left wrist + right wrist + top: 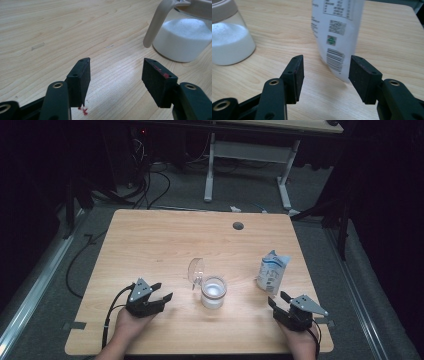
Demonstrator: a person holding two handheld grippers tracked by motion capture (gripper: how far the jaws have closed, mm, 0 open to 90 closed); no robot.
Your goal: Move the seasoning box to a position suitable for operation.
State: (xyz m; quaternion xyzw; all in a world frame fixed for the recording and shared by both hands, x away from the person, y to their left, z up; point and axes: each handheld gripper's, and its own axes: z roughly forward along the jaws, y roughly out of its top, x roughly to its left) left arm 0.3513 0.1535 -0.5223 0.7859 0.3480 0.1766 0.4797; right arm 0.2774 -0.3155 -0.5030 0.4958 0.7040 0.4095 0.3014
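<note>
A clear jar [213,292] holding white powder stands near the table's front middle, its hinged lid [196,270] flipped up behind it. A white printed pouch [272,271] stands upright to the jar's right. My left gripper [163,290] rests on the table left of the jar, open, nothing between its jaws. In the left gripper view the jar [183,37] and its pale lid strap [156,25] lie ahead to the right of the open left gripper [117,62]. My right gripper [278,298] sits just in front of the pouch, open. The pouch [337,30] stands beyond the right gripper [327,58], untouched, with the jar [229,42] to the left.
The wooden table [165,240] has a round cable hole [238,225] at the back. Another table's white legs [209,170] stand on the floor behind it, with cables [150,185] to the left. A small tape piece [74,325] lies at the front left corner.
</note>
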